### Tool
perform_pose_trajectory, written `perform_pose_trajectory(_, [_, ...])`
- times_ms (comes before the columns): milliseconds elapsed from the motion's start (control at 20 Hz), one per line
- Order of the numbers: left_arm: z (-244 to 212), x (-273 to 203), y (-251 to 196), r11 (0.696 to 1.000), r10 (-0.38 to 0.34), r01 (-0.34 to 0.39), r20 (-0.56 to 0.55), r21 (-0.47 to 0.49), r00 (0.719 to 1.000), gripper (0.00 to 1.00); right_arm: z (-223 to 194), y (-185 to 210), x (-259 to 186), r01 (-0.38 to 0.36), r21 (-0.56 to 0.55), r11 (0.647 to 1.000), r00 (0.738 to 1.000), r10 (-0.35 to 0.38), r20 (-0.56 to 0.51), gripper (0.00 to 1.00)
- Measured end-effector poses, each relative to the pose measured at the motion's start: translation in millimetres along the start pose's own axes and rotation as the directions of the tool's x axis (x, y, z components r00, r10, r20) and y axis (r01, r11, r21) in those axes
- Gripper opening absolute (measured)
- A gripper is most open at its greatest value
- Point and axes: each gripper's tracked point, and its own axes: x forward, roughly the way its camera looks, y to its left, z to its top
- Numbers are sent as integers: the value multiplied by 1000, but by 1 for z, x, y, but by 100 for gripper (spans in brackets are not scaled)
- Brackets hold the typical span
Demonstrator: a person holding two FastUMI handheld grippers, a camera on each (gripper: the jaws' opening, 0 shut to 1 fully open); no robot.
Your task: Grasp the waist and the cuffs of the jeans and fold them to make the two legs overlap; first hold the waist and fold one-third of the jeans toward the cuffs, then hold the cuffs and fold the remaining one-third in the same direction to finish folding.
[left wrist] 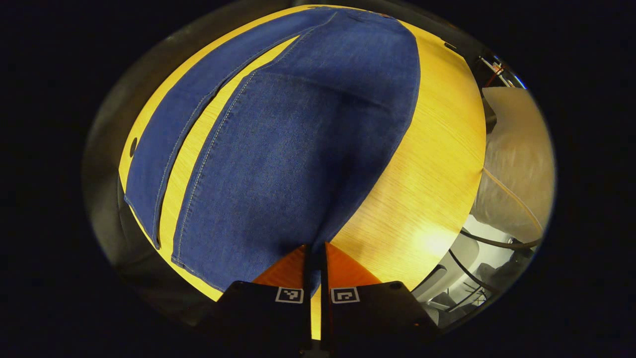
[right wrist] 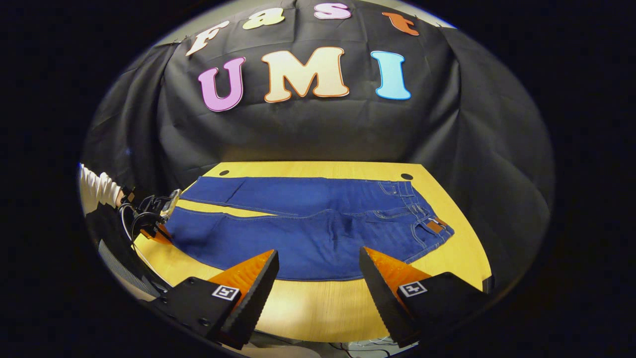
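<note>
The jeans (right wrist: pixel 318 223) lie flat on the yellow table (right wrist: pixel 318 303), the 2 legs spread side by side with a strip of tabletop showing between them, so the first step, bringing one leg over the other, looks barely begun. The left claw (left wrist: pixel 315 258) is pinched together on the cuff corner of the near leg (left wrist: pixel 278 174); in the right gripper view it sits at the table's left end, held by a person's white sleeve (right wrist: pixel 97 189). The right claw (right wrist: pixel 318 271) stands wide apart, holding nothing, just short of the jeans' near edge at about mid-length. The waist (right wrist: pixel 427 221) lies to its right, well apart. The next move likely calls for the right claw to shift to the near waist corner and close, then both to lift together toward the far leg.
</note>
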Motion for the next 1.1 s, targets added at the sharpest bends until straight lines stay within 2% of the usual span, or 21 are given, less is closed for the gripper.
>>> perform_pose_trajectory(200, [2,0,2,1000,-14,14,-8,-12,1000,0,-9,-24,14,-15,-55,998,999,13,-42,99])
perform_pose_trajectory(350, [2,1,2,999,-3,2,-25,-36,1000,0,-19,-49,29,-56,-141,988,993,40,-115,99])
perform_pose_trajectory(600, [1,0,1,996,41,-46,-71,-80,997,0,-30,-92,58,-154,-323,934,969,79,-235,100])
perform_pose_trajectory(700, [3,1,1,992,50,-59,-83,-115,995,0,-44,-104,75,-225,-381,897,945,105,-311,99])
perform_pose_trajectory(900, [3,0,0,986,57,-72,-100,-151,993,0,-92,-131,98,-379,-500,779,862,100,-497,98])
perform_pose_trajectory(950, [2,0,1,986,57,-73,-105,-153,993,0,-101,-133,105,-407,-506,761,845,103,-525,99])
perform_pose_trajectory(1100, [3,0,1,984,44,-64,-123,-165,991,0,-113,-129,114,-468,-457,757,795,135,-591,98])
